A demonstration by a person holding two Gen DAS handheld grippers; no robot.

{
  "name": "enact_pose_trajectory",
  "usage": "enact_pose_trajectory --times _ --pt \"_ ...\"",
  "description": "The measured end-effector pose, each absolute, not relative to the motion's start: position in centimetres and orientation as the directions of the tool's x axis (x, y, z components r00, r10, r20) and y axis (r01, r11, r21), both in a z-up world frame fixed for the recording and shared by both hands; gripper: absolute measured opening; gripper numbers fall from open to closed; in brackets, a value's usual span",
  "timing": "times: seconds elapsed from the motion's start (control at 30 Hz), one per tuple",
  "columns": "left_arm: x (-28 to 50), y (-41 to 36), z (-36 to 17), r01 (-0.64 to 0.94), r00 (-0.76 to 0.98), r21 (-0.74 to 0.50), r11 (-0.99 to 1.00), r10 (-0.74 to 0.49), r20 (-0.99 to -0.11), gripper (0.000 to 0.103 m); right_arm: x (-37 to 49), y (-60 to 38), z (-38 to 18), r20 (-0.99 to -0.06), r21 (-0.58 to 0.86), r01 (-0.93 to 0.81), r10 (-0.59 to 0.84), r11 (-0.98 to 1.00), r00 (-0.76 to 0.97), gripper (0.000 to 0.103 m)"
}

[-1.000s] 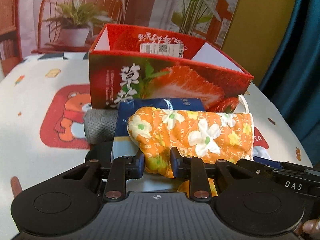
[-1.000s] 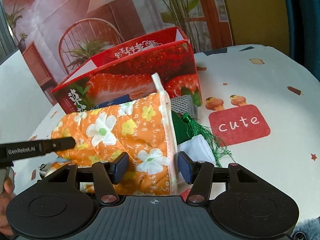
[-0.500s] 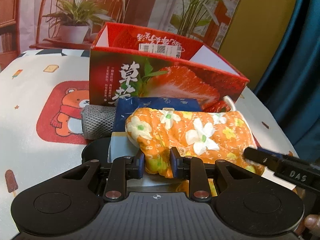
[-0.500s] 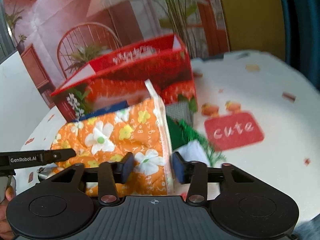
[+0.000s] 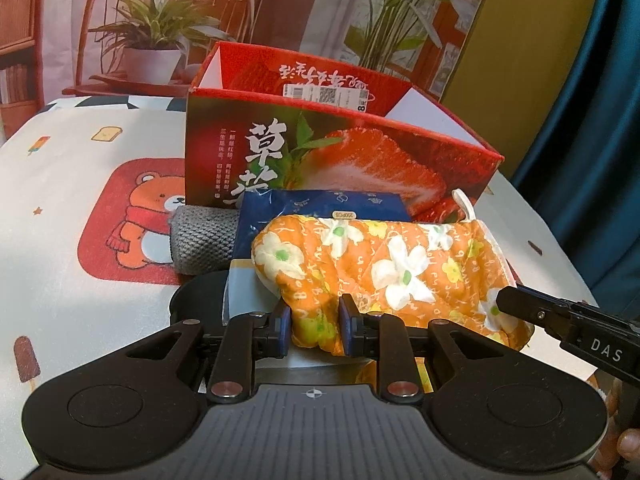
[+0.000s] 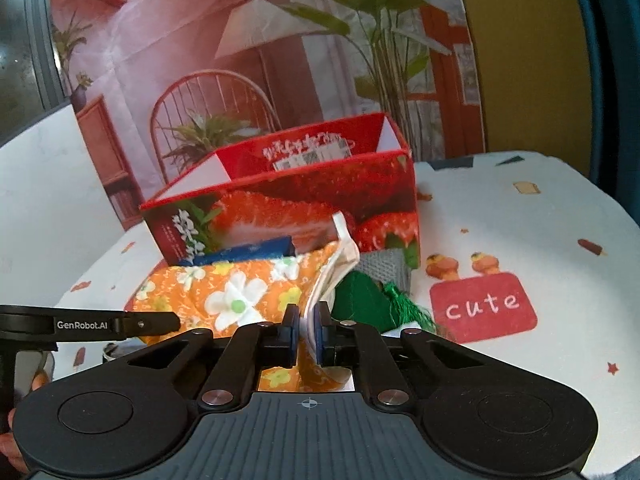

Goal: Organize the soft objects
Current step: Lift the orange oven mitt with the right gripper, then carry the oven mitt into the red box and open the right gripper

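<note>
We hold the orange floral oven mitt at both ends. Our left claw is closed on the mitt's rounded tip, the padded cloth bunched between its blue-faced fingers. Our right claw is pinched nearly flat on the white-lined cuff edge of the same mitt, with only thin fabric between its pads. The mitt lies stretched across a pile of soft things just in front of the red strawberry box, which stands open-topped on the worktop with its cartoon-print cloth. Under and behind the mitt we see a blue packet leaning against the box front, and a grey knitted cloth to the left of it, touching the box. From the right wrist view, a green tasselled piece sits just beside the cuff, with more grey knit behind it against the box corner.
</note>
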State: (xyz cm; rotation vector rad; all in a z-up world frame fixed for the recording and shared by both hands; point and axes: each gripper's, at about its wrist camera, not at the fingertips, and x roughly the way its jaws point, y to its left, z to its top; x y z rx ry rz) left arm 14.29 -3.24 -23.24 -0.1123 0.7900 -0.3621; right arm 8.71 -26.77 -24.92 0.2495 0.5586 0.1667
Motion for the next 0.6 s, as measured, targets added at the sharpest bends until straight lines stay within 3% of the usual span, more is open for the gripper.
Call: enact_pose_trajectory --times 0.1,0.2,0.6 --pt "14.3 -3.1 -23.3 0.276 0.645 -0.231 0.933 -0.358 -0.675 0.026 9.1 -26.9 -25.3 -0.522 0.288 -0.070 0.217 0.955 0.825 0.014" --pt "14.2 -2.9 -23.2 0.278 0.649 -0.241 0.930 -0.367 -0.666 0.023 9.3 -27.3 -25.6 -0.532 0.306 -0.054 0.218 0.950 0.818 0.010" --pt "13.1 -1.7 -19.8 0.316 0.731 -0.265 0.911 -0.412 -0.544 0.021 7.7 -26.7 -22.7 -0.421 0.262 -0.133 0.237 0.956 0.875 0.007"
